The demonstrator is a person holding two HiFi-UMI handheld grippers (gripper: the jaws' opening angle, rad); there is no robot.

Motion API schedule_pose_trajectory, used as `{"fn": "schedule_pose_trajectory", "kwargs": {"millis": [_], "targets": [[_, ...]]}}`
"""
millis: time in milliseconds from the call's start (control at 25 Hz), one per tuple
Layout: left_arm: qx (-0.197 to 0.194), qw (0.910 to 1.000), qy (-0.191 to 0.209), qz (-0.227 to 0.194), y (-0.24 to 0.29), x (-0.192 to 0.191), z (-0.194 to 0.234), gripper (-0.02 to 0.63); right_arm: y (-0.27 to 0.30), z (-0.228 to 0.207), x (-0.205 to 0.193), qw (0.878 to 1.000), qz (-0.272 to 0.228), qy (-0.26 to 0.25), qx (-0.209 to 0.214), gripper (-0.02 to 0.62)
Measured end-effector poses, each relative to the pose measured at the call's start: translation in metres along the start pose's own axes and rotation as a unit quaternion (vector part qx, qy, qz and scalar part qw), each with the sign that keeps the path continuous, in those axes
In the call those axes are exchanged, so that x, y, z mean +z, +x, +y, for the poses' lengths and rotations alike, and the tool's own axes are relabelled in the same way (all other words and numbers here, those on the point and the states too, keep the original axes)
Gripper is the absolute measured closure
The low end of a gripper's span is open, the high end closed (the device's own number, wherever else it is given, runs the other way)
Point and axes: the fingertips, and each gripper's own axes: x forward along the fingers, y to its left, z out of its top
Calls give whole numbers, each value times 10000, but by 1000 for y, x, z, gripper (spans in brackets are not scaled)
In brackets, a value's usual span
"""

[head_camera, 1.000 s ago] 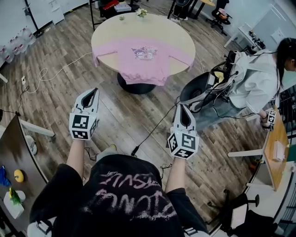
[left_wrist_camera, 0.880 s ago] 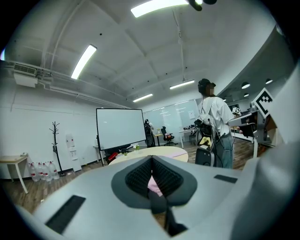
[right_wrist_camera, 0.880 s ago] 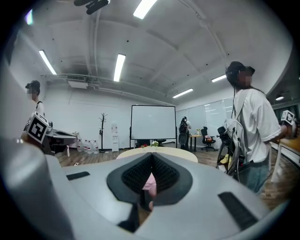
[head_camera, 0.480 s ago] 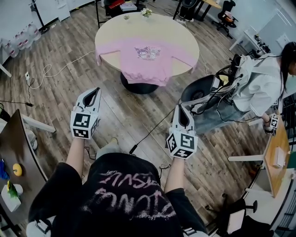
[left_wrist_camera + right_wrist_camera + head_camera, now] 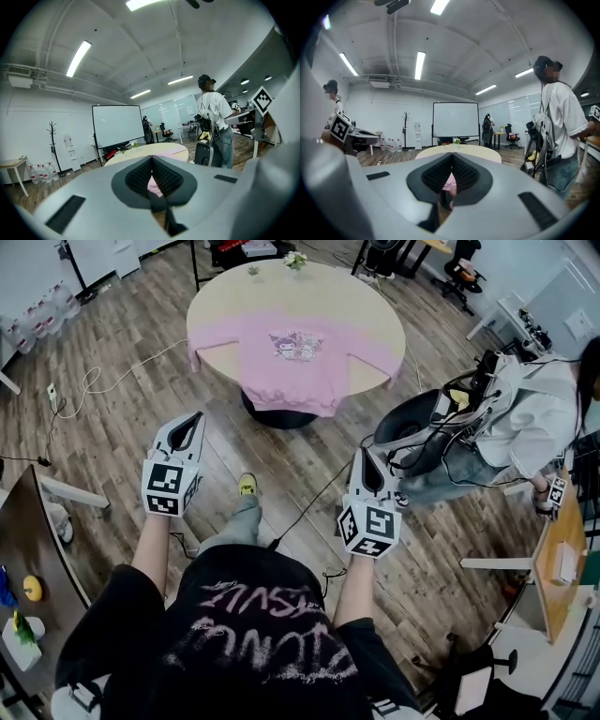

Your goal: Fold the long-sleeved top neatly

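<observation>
The left gripper (image 5: 192, 420) is held with its fingers pressed together on nothing. Well ahead, the pink long-sleeved top (image 5: 292, 357) is spread on the round desk (image 5: 281, 292), its hem draped over the edge. The right gripper (image 5: 367, 456) is likewise closed and empty. The approach is judged to be in hand. Next, the desk must be reached and the fingers opened at a sleeve.

A round table (image 5: 225, 310) stands on the wooden floor (image 5: 112, 437), a black cable (image 5: 309, 507) trails nearby, and a person in white (image 5: 530, 418) stands at the right.
</observation>
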Motion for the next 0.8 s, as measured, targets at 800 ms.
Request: {"fn": "schedule_pose_trajectory", "kwargs": {"millis": [800], "targets": [[-103,9986,-234,459,179,-23,69,595,180,-41,-8,9984,548,31,-105,591]]}}
